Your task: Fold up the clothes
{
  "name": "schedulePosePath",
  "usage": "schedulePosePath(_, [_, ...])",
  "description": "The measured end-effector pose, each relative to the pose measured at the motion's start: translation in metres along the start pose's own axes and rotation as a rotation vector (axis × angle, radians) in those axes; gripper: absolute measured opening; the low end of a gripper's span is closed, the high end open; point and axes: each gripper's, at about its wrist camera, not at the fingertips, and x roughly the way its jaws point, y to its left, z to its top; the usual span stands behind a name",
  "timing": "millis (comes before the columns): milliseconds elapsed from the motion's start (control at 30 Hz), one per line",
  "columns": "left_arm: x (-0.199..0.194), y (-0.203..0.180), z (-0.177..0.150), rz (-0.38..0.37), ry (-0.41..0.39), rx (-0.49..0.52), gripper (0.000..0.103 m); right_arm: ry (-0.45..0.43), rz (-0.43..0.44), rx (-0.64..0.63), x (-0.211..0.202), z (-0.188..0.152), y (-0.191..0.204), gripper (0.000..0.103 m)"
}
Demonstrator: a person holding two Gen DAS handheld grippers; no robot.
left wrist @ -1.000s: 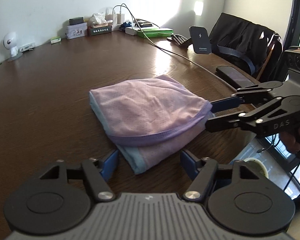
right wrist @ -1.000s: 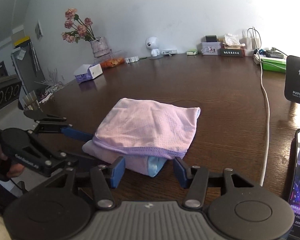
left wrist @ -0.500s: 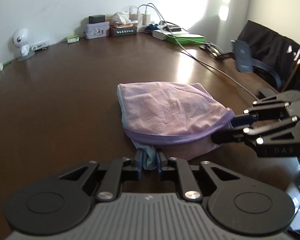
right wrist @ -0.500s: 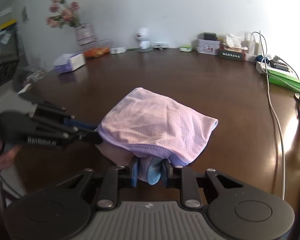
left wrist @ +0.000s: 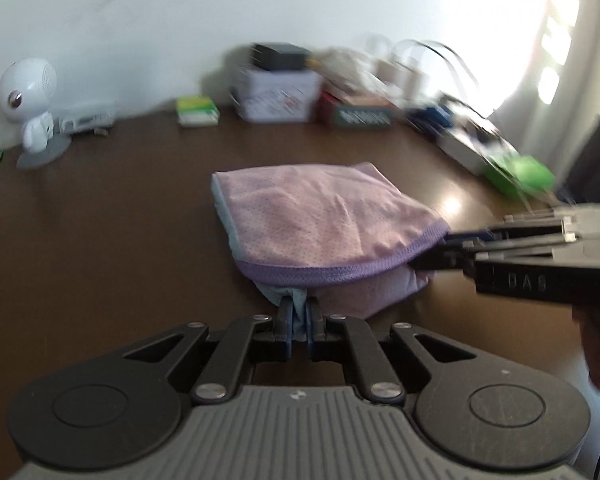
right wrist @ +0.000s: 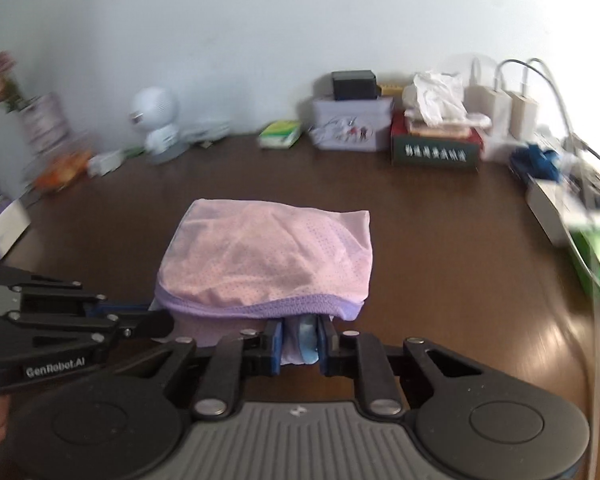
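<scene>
Pink folded garment (left wrist: 320,220) is lying mid-counter (left wrist: 100,240), purple hem facing the cameras. Left gripper (left wrist: 299,314) is pinching the light-blue bottom edge of the garment, jaws closed tight on the cloth. Right gripper (right wrist: 299,340) is clamping the near edge too, jaws closed on a bunched blue-and-pink fold. Each gripper is showing in the other's view, at the garment's side. White robot figurine (right wrist: 156,124), boxes (right wrist: 350,124) and chargers (right wrist: 500,110) are sitting along the wall.

"GenRobot.AI" on the left claw (right wrist: 156,326), "DAS" on the right claw (left wrist: 428,260).
</scene>
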Motion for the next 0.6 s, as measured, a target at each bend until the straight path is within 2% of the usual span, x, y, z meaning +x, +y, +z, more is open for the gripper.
schedulePosePath(100, [0.028,0.019,0.027,0.014,-0.019,-0.030,0.006,-0.028,-0.014,0.026,0.037,0.032,-0.010,0.016])
schedulePosePath(267, [0.048,0.032,0.044,0.025,-0.054,-0.038,0.006,-0.041,-0.014,0.058,0.074,0.062,-0.026,0.017])
schedulePosePath(300, [0.050,0.034,0.045,0.042,-0.064,-0.044,0.010,-0.040,-0.010,0.076,0.077,0.065,-0.029,0.018])
schedulePosePath(400, [0.043,0.034,0.038,0.148,-0.099,-0.064,0.039,-0.060,0.000,0.069,0.070,0.061,-0.031,0.030])
schedulePosePath(467, [0.028,0.033,0.026,0.150,-0.092,-0.074,0.039,-0.062,-0.007,0.068,0.055,0.055,-0.030,0.053])
schedulePosePath(500, [0.019,0.032,0.020,0.131,-0.079,-0.083,0.040,-0.063,-0.022,0.063,0.044,0.049,-0.028,0.055])
schedulePosePath(567, [-0.009,0.022,0.002,0.117,-0.062,-0.071,0.046,-0.073,-0.049,0.017,0.017,0.037,-0.017,0.055])
schedulePosePath(600, [-0.023,0.016,-0.008,0.114,-0.055,-0.061,0.056,-0.079,-0.063,-0.006,0.003,0.031,-0.012,0.055])
